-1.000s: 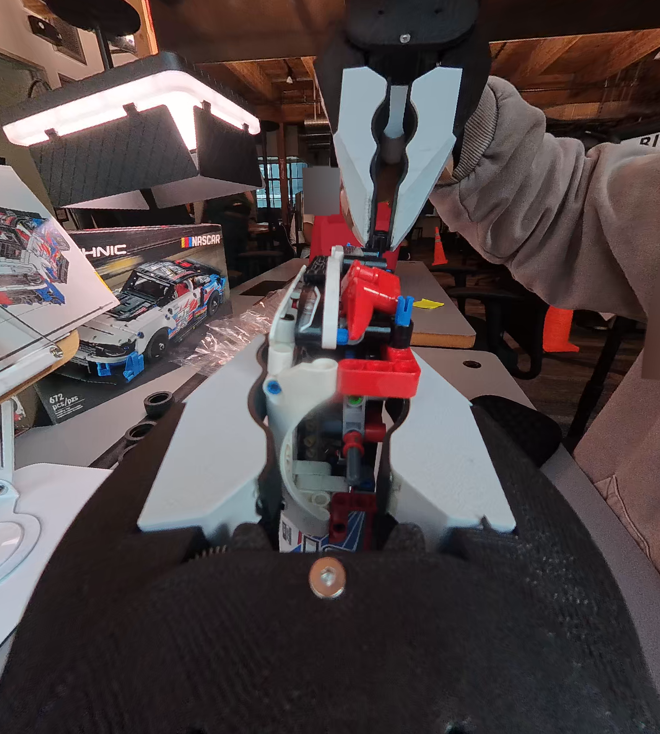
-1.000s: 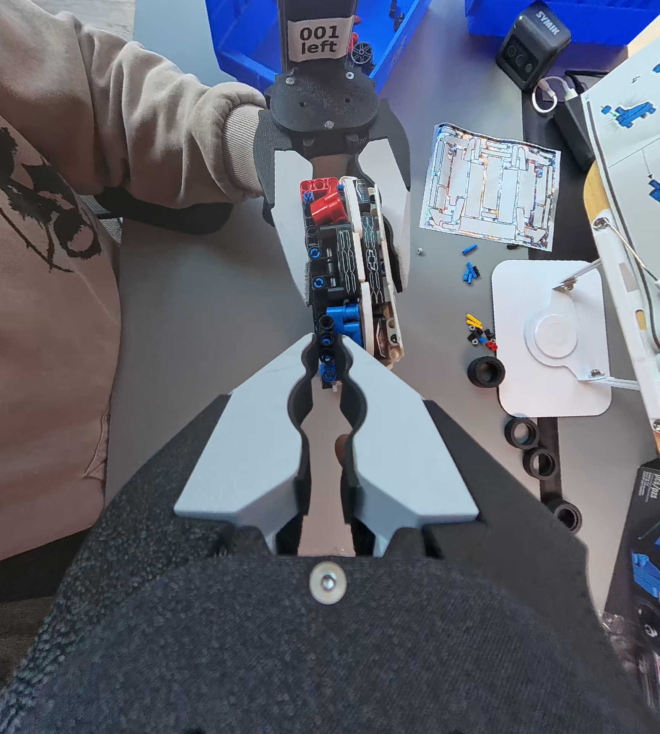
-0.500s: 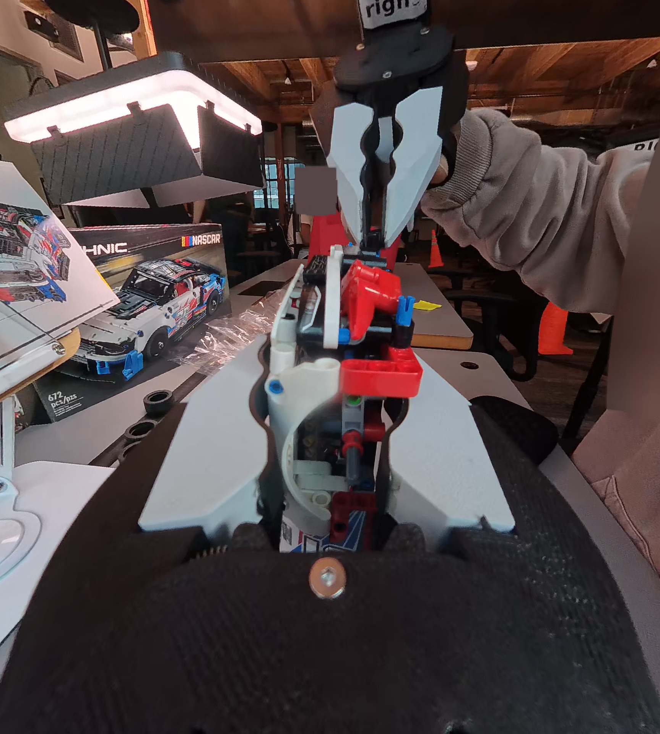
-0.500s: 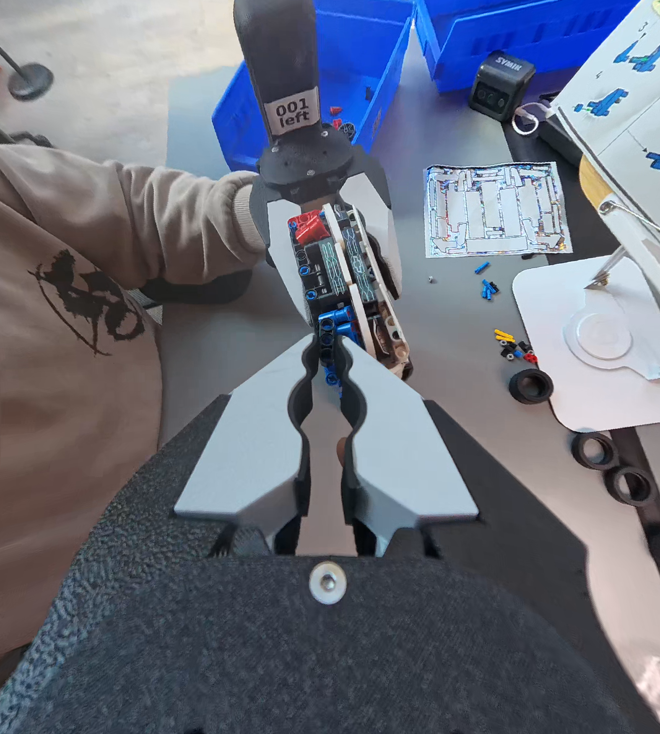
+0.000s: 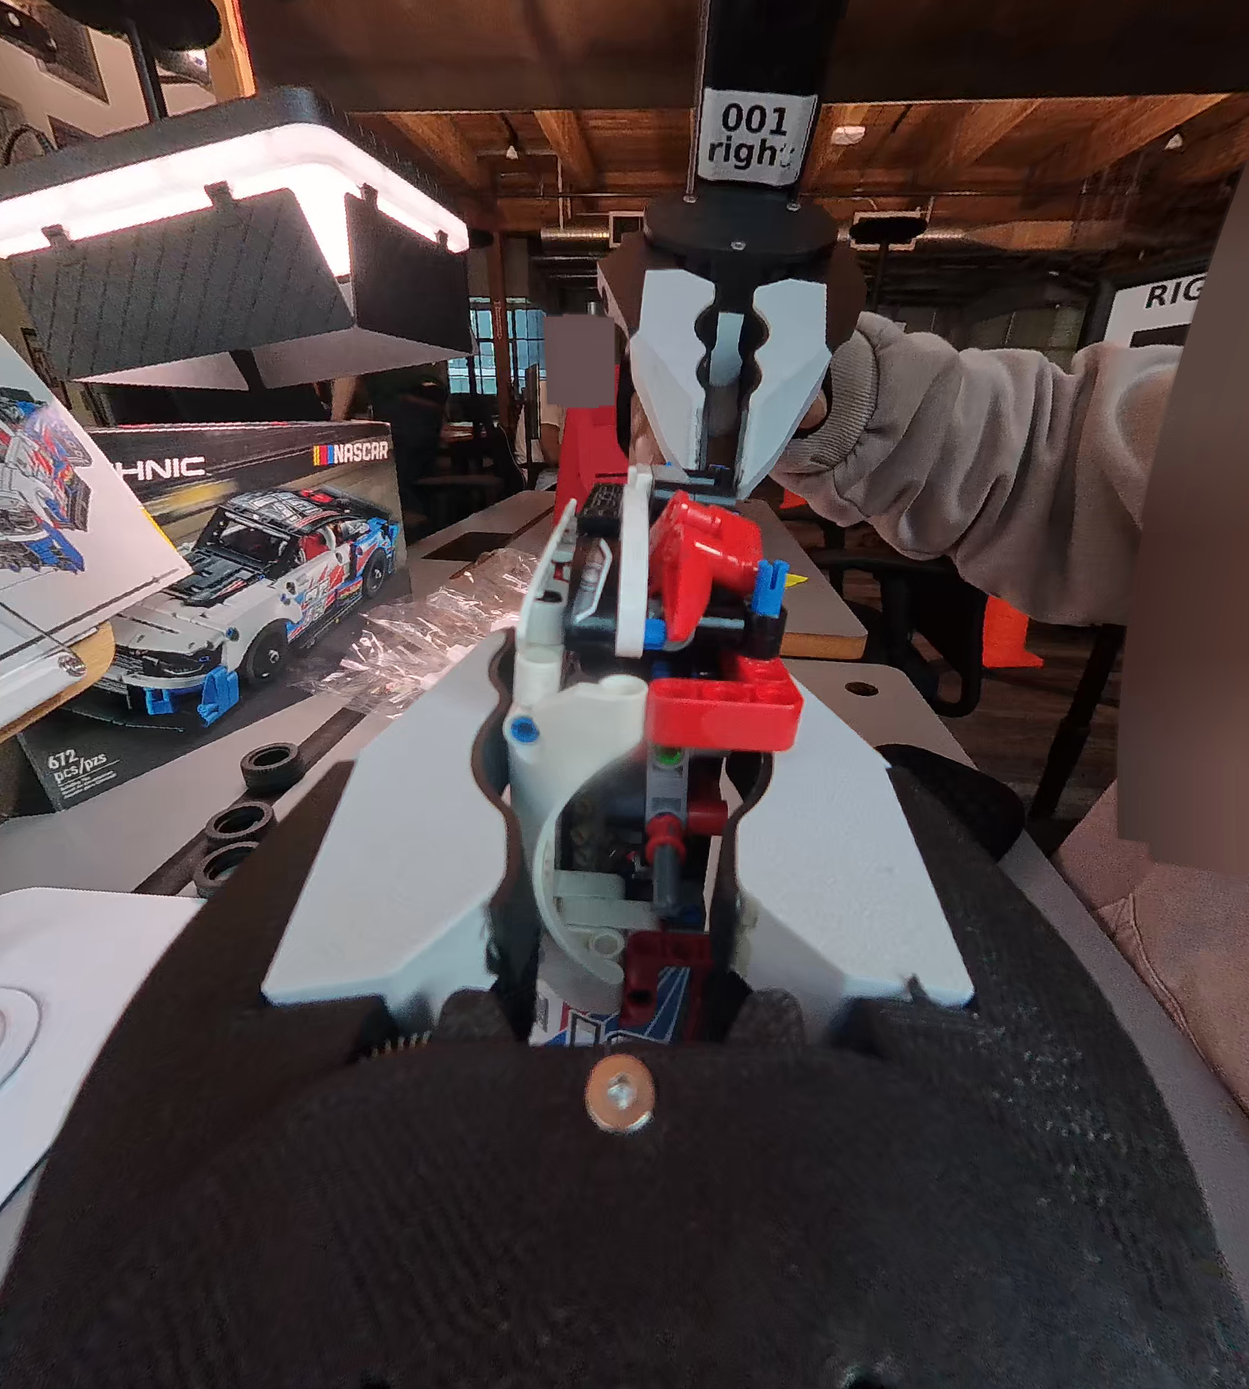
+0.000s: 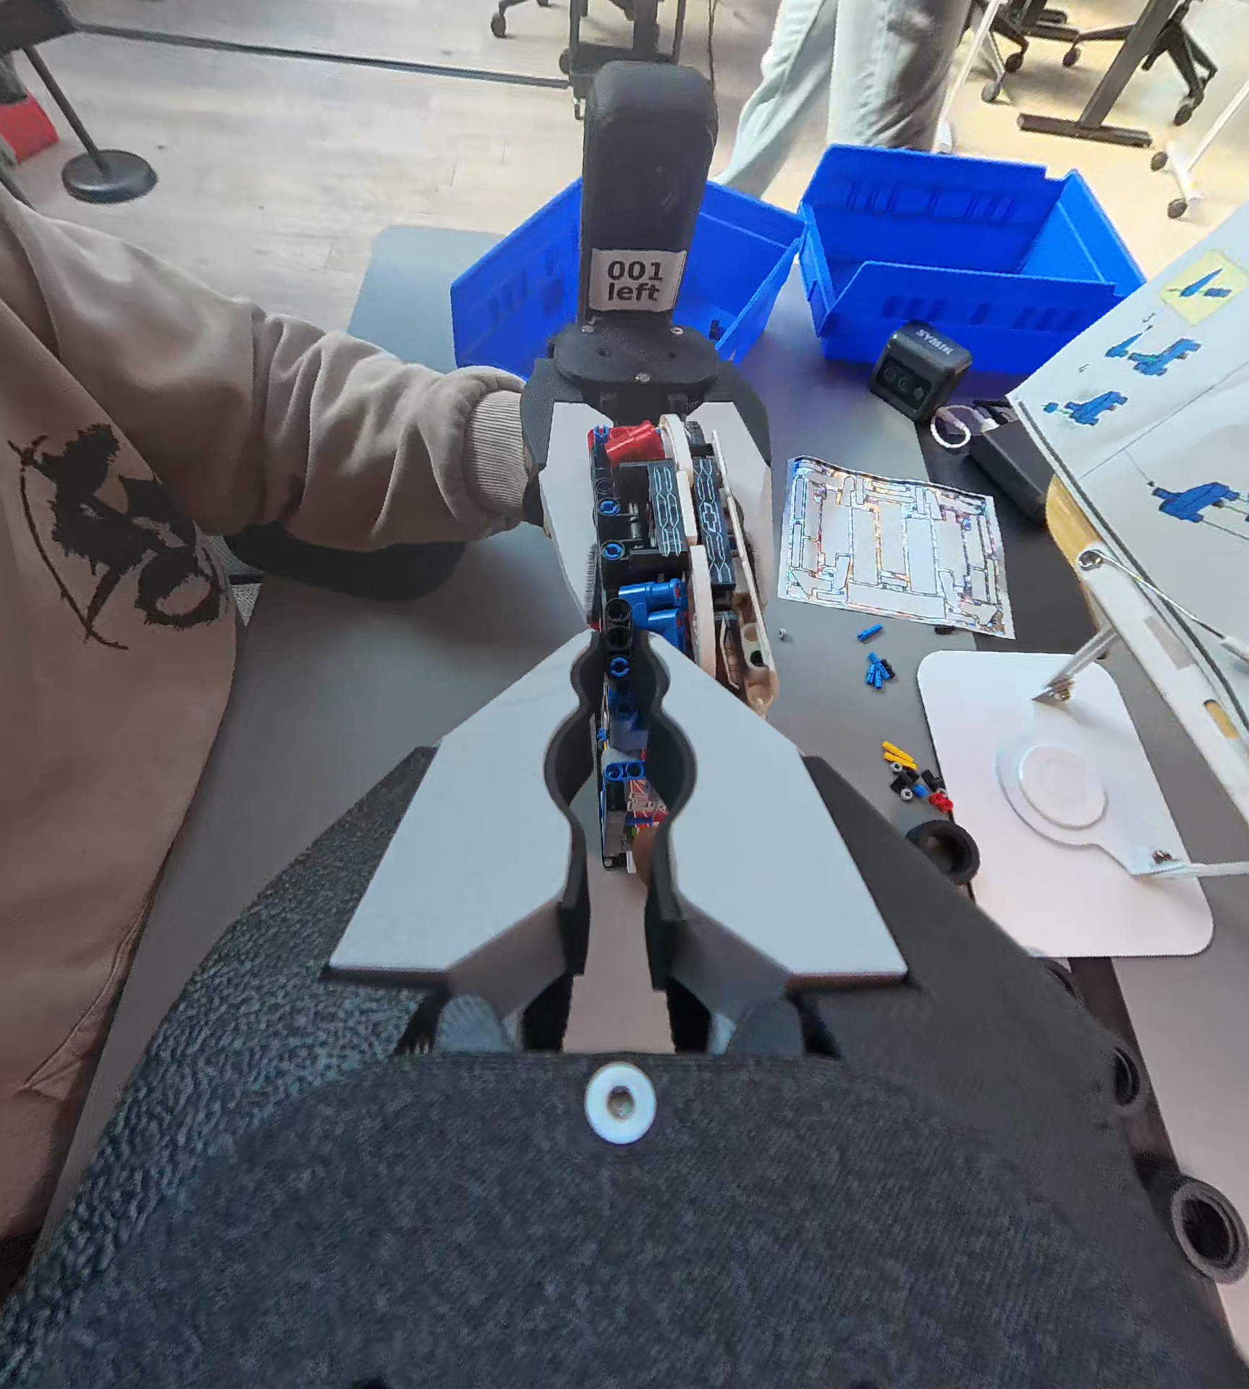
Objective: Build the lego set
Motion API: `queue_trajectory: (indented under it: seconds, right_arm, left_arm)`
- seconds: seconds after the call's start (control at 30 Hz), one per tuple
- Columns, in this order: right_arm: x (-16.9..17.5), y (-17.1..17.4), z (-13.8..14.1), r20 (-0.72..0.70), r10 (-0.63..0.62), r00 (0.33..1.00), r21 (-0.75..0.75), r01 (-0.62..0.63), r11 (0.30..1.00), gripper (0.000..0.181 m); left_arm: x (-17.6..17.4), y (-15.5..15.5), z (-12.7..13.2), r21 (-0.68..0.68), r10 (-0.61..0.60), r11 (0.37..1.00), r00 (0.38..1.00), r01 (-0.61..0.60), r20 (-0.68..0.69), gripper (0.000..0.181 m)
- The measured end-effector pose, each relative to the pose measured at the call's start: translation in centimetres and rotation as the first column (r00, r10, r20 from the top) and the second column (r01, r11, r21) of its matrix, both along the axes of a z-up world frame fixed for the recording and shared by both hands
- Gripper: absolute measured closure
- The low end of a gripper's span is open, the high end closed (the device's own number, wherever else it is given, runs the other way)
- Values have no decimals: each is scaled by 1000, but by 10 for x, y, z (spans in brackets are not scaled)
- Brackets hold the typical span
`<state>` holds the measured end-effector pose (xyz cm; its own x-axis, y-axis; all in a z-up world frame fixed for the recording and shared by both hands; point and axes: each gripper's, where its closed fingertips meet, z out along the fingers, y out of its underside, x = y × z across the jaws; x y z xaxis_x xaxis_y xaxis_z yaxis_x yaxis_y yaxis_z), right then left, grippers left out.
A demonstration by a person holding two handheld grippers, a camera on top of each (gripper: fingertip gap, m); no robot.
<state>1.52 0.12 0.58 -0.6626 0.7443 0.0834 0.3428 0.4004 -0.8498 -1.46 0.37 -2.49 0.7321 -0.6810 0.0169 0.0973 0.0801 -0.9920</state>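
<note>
The half-built car body of white, black, red and blue plastic bricks (image 5: 629, 676) sits in the middle of the left wrist view, clamped by its flanks between the two white fingers of the left gripper (image 5: 618, 751) and held up off the grey tabletop (image 6: 351, 721). In the right wrist view the same model (image 6: 655, 556) runs from centre frame toward the top, and the right gripper (image 6: 618, 658) meets its near end: its grey tips pinch a narrow black and blue beam section there, with only a slim gap between the fingers.

By the look of it, the model is light and rigid overall but weak at its joints. The thin white curved panels (image 5: 625, 556) and the red block (image 5: 704, 556) on top seem only pinned on, so a squeeze or twist there could pop them loose. The safer hold is the one the left gripper has, across the dense middle frame. Smooth plastic against smooth fingers may slip, so the right gripper should press along the beam's axis, not sideways.

Loose small pins (image 6: 911, 782) lie right of centre, near the white stand base (image 6: 1057, 797), with black rubber tyres (image 5: 242, 819) at mid-left and two blue plastic bins (image 6: 960, 248) in the upper frame
</note>
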Motion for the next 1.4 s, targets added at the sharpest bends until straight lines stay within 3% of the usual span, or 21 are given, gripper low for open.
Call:
queue_trajectory:
  seconds: [0.17,0.53,0.63,0.8,1.0,1.13,1.27,1.4]
  right_arm:
    - [1,2,-1,21,5,1000,-26,-5,1000,176]
    - [0,-4,11,38,-7,999,195,-1,981,167]
    - [-5,-1,18,-31,-79,996,334,85,939,162]
    - [-3,-3,7,-101,-96,990,492,133,860,152]
    - [8,-10,2,-144,-78,986,474,138,870,152]
    - [6,-13,7,-230,-109,967,464,207,861,152]
    - [-1,-7,2,-261,-143,955,509,262,820,146]
    - [-2,-10,0,-177,-161,971,467,227,854,149]
  left_arm:
    - [0,1,0,-2,1,1000,1000,-1,3,128]
    - [-2,1,0,-7,23,1000,1000,-23,-1,126]
    - [-2,2,0,-11,38,999,999,-38,-2,126]
    - [0,0,0,10,44,999,999,-43,-25,126]
    - [5,-8,2,90,20,996,999,-17,-41,126]
    - [8,-8,2,104,30,994,998,-24,-61,126]
    - [12,-10,2,114,30,993,996,-21,-79,126]
    - [13,-13,2,120,16,993,996,-5,-92,127]
